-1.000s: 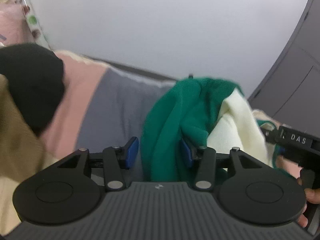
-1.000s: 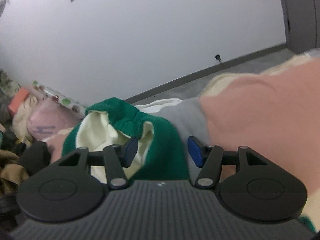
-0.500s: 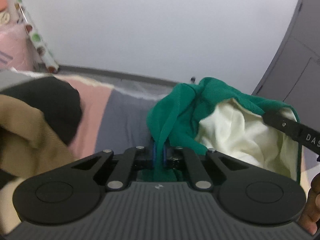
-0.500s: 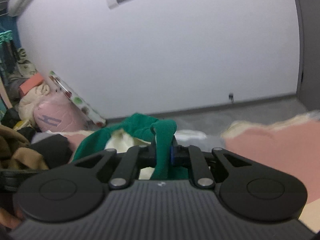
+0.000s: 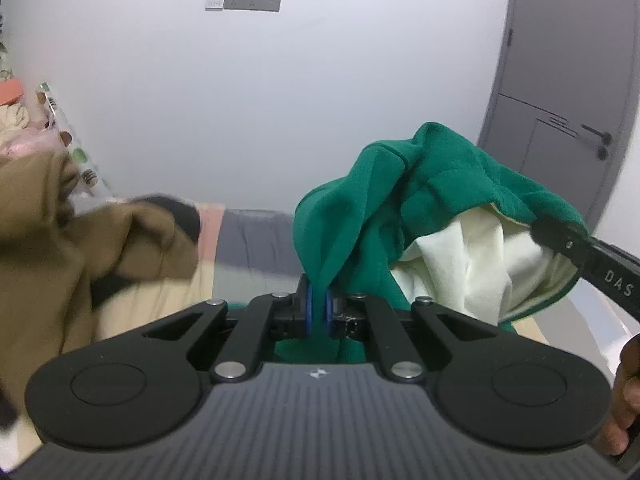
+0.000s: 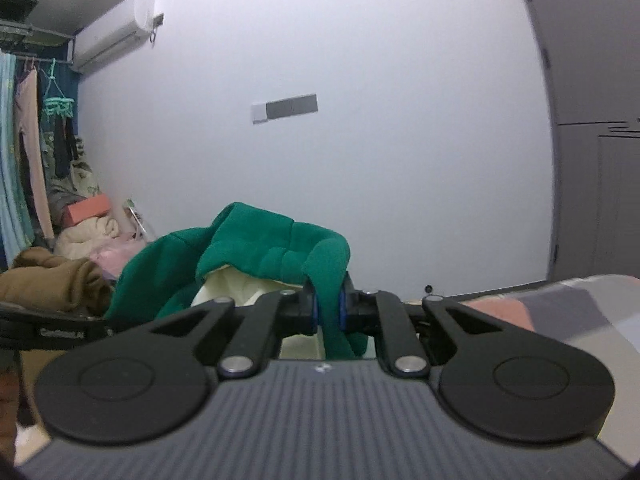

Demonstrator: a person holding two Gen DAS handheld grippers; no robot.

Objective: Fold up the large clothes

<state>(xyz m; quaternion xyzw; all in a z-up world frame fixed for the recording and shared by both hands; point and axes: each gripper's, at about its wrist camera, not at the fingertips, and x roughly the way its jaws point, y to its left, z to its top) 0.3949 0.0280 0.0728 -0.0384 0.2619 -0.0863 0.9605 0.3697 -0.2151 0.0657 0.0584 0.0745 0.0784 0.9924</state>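
A green garment (image 5: pixel 436 184) with a cream lining (image 5: pixel 464 264) hangs between my two grippers, lifted off the bed. My left gripper (image 5: pixel 317 308) is shut on a fold of its green cloth, blue pads pressed on both sides. In the right wrist view the same green garment (image 6: pixel 272 252) bunches ahead, and my right gripper (image 6: pixel 328 312) is shut on another green fold. The right gripper's black finger (image 5: pixel 592 264) reaches into the left wrist view at the garment's right edge, with a person's hand (image 5: pixel 624 396) below it. The left gripper's body (image 6: pixel 52 330) shows at the left of the right wrist view.
A brown garment (image 5: pixel 80 248) lies heaped at the left on the bed's pink and grey cover (image 5: pixel 248 236). A white wall with a switch plate (image 5: pixel 243 1) stands behind, a grey door (image 5: pixel 560 92) at the right. Piled bedding and hanging clothes (image 6: pixel 36 152) fill the far left corner.
Both grippers closed on the green garment and rose with it, lifting it off the bed. The views tilted up toward the wall, and the garment now hangs spread between them.
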